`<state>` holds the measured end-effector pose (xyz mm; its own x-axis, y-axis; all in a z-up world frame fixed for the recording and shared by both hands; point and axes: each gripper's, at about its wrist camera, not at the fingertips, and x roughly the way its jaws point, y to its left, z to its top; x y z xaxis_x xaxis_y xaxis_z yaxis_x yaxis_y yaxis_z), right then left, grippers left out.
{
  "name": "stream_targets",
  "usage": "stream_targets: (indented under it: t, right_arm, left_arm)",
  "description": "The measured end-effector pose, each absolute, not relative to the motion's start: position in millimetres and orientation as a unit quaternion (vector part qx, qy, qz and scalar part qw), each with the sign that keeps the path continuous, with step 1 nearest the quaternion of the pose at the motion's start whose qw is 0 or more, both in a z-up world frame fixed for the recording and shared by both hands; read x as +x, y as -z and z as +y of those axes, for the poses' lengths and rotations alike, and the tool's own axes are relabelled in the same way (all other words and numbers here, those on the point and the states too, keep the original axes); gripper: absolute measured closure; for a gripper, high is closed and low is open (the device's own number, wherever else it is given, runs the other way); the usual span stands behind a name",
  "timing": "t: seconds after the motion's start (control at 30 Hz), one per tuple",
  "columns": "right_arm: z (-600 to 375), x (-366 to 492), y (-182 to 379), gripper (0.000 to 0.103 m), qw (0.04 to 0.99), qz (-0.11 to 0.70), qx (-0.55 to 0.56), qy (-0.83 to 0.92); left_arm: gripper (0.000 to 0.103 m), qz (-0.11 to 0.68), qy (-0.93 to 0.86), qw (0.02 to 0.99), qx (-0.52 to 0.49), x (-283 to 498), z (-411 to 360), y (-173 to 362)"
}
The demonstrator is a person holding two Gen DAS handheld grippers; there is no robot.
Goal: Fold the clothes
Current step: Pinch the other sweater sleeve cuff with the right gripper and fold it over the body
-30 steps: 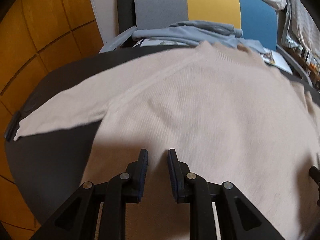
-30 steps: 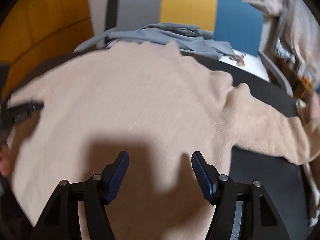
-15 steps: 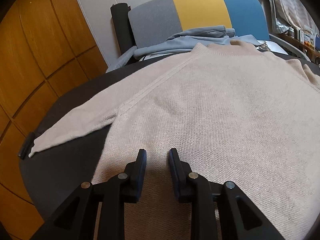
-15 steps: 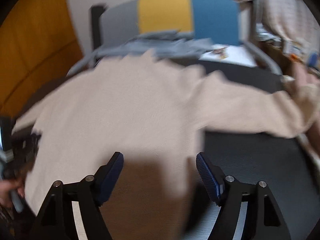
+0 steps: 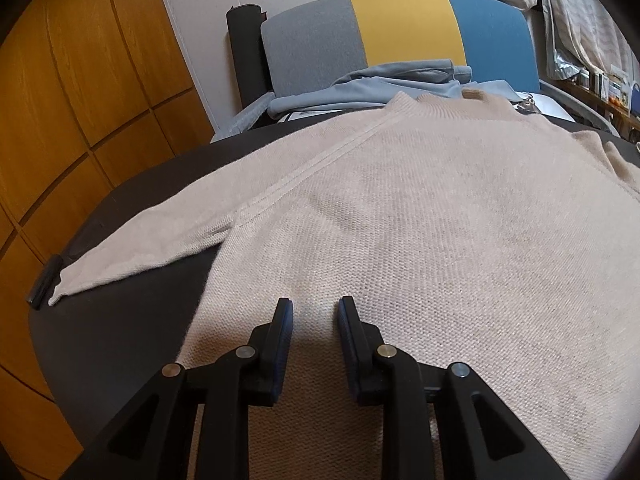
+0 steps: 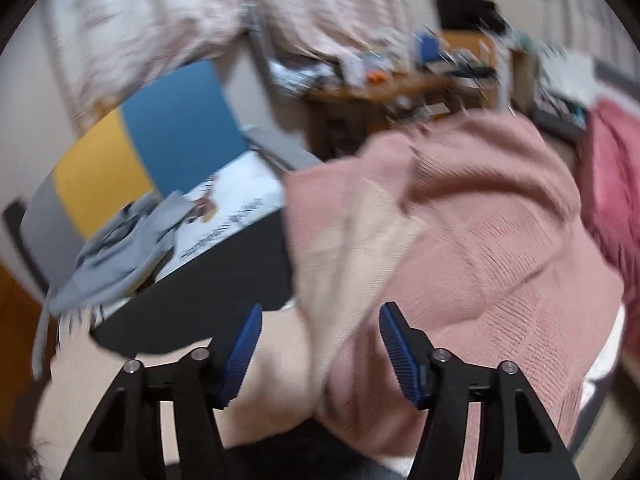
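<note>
left edge: wood panelling (image 5: 80,92) runs down the side in the left wrist view, and a small black thing (image 5: 43,283) sits right at the worktop (image 5: 120,320) rim, touching the sleeve cuff.
sweater: beige knit sweater (image 5: 420,240) lies flat on the dark worktop, left sleeve (image 5: 152,236) stretched out toward the rim, raglan seam running up to the neckline at the far side. covers most of the surface, pretty smooth.
left claw: left claw (image 5: 315,308) hangs over the bottom part of the sweater, jaws only a narrow gap apart, nothing pinched between them.
behind: grey, yellow and blue chair back (image 5: 400,36) with a light blue garment (image 5: 380,88) heaped on the seat, just past the neckline.
only in the right view: it's blurry, but you get a pink knit garment (image 6: 480,240) piled up, with a beige sleeve (image 6: 352,264) draped down over it. a printed sheet (image 6: 228,216) lies by the chair, and there's a cluttered shelf (image 6: 400,84) further back.
right claw: right claw (image 6: 320,322) is closing, jaws quite wide apart. the beige sleeve sits between them in the picture, pads not pressing on it as far as i can see.
</note>
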<state>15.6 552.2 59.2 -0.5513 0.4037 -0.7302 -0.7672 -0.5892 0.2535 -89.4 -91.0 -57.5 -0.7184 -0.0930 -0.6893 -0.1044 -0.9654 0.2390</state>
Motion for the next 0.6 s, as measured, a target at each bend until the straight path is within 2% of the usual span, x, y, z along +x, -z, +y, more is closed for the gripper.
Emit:
stream_targets:
  t: [0.23,0.3,0.43,0.5,0.6]
  right_arm:
    - [576,11,-41,0.054,0.355,0.322,-0.315,-0.819]
    - [581,14,-39,0.061,0.351,0.335,-0.302,-0.820]
    - [589,6,-34,0.069,0.356,0.329,-0.316,-0.816]
    - [597,1,-30,0.086,0.356,0.333,-0.327,-0.810]
    - [597,4,-35,0.094,0.348,0.342,-0.317,-0.813]
  left_arm:
    - [0.079,0.128,-0.919,0.003,-0.373,-89,-91,59]
    - [0.079,0.128,-0.919,0.004,-0.373,-89,-92,59]
    - [0.079,0.126,-0.919,0.005,-0.372,-89,-93,59]
    - [0.079,0.124,-0.920,0.006,-0.373,-90,-93,59]
    - [0.079,0.121,-0.920,0.007,-0.373,-90,-94,58]
